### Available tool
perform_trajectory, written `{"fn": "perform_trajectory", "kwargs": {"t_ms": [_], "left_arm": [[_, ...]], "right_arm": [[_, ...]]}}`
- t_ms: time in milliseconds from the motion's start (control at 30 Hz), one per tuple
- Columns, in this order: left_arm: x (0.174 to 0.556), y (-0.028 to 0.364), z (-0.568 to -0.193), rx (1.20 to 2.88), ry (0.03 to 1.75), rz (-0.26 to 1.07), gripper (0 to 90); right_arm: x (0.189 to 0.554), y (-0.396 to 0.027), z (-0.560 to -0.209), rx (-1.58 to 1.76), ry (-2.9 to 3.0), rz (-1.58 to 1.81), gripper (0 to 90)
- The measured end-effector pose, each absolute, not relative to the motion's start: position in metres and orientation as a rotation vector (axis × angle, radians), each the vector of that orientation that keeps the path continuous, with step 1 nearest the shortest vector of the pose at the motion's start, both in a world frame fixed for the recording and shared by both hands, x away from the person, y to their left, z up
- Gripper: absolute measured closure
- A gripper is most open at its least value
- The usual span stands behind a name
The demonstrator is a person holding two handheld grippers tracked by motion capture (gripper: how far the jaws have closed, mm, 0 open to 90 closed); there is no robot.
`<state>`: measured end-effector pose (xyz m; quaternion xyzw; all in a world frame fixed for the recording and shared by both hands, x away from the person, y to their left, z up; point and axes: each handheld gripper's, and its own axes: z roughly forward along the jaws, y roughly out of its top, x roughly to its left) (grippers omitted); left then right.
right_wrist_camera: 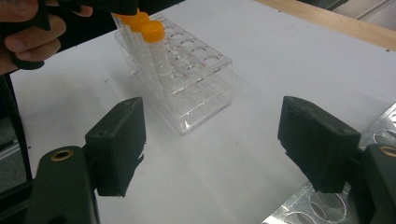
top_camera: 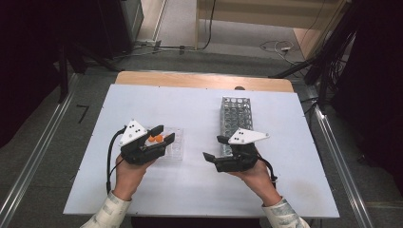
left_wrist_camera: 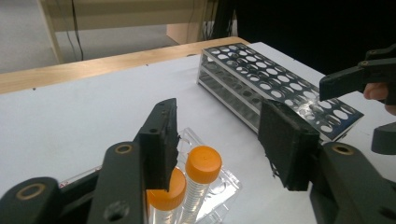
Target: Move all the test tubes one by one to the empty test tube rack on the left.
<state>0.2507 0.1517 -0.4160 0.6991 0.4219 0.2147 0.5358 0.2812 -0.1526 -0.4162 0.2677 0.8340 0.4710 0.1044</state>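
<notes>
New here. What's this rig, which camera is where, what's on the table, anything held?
No robot arm: a person holds a two-jaw claw in each hand. The high view looks down on the table; the other two cameras ride on the claws and look along their black jaws. On the white table stand a clear rack with two orange-capped tubes and an empty metal rack. The left claw is open over the tubes, its jaws not pressing them. The right claw is open, holding nothing.

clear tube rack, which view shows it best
The right gripper view: the clear rack shows whole, empty holes and orange-capped tubes plain. The high view has it small, half hidden. The left gripper view catches a corner.
</notes>
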Motion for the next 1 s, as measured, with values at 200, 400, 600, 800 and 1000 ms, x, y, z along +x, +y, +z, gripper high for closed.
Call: {"fn": "perform_trajectory", "kwargs": {"t_ms": [200,400,600,800,1000], "left_arm": [[0.245,0.153,-0.412,1.650,1.029,0.531,30.0],[0.240,0.155,-0.410,1.655,1.046,0.560,22.3],[0.240,0.161,-0.412,1.650,1.072,0.563,20.6],[0.239,0.165,-0.415,1.648,1.083,0.556,20.3],[0.238,0.168,-0.415,1.646,1.090,0.560,20.1]], "right_arm": [[0.284,-0.156,-0.418,0.808,2.452,1.387,22.0],[0.287,-0.161,-0.420,0.834,2.437,1.375,22.0],[0.287,-0.166,-0.418,0.847,2.421,1.373,22.0],[0.288,-0.170,-0.419,0.865,2.411,1.373,22.0],[0.288,-0.174,-0.418,0.875,2.405,1.370,22.0]]}}
